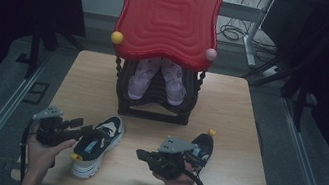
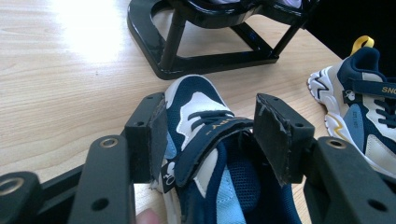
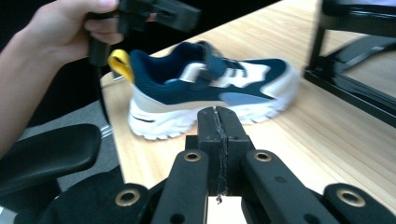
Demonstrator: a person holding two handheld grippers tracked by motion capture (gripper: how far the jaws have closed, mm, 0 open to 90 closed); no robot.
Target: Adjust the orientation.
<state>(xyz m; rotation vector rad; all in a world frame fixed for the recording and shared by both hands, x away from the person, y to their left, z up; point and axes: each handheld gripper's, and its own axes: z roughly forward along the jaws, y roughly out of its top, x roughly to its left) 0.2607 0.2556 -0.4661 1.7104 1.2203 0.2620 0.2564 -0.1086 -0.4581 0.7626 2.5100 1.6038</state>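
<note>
A navy and white sneaker (image 1: 98, 142) with a yellow heel loop lies on the wooden table (image 1: 235, 109) at the front left. My left gripper (image 1: 81, 128) hovers at its heel end. In the left gripper view the jaws (image 2: 210, 135) stand wide on either side of the sneaker's (image 2: 196, 100) strap and collar, and I see no squeeze. My right gripper (image 1: 139, 154) is front centre, shut with nothing in it. In its own view the pads (image 3: 218, 121) meet and point at the sneaker's side (image 3: 210, 88). The matching sneaker (image 1: 204, 147) lies behind the right hand and appears again (image 2: 359, 107) in the left gripper view.
A black shoe rack (image 1: 152, 110) stands at the middle back of the table. It holds a pair of pink shoes (image 1: 143, 79) under a red wavy top (image 1: 167, 17). Its base (image 2: 205, 60) is just beyond the left sneaker's toe. The table's front edge is near both hands.
</note>
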